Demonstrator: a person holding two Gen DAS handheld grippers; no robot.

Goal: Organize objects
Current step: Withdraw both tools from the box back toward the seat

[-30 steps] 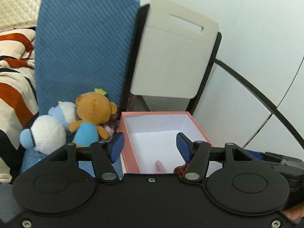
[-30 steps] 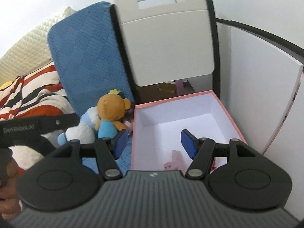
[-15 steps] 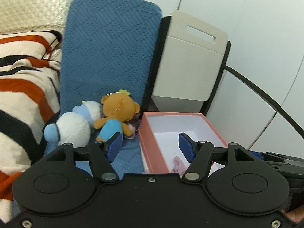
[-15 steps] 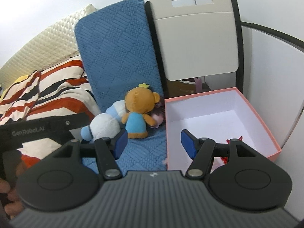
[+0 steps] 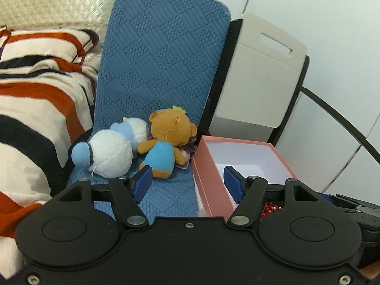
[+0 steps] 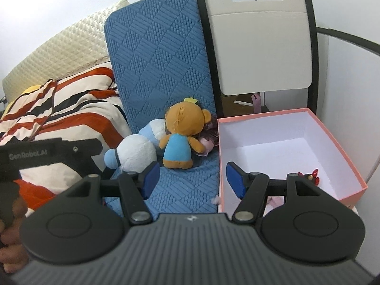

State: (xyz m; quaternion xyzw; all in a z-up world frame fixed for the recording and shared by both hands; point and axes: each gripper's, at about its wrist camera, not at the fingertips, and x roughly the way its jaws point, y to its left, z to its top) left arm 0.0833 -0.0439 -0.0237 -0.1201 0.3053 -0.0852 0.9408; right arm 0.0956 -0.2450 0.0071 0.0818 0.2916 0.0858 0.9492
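We face a blue cushion with soft toys piled at its foot, just left of an open pink box. The box looks like stiff, light card; we judge it would slide or tip if bumped, so anything going in should be lowered over the rim.

The white plush, with pale blue ends, is the biggest toy. It lies on its side touching the bear. We expect it to be light and squashy, so a grip across the round middle should sink in and hold. The bear, brown with a blue body, lies with its back to us. It should be equally light and soft, and we would take it by the blue body or the head, since thin limbs may slip out.

The left gripper is spread with nothing between its blue pads, having just widened a little. The right gripper is also spread and empty. Both hang short of the toys.

Wedged between bear and box is a small pinkish-purple toy, mostly covered, so we cannot tell what it is. A red trinket lies in the box, partly behind the right gripper. The box's near floor is hidden by both tools.
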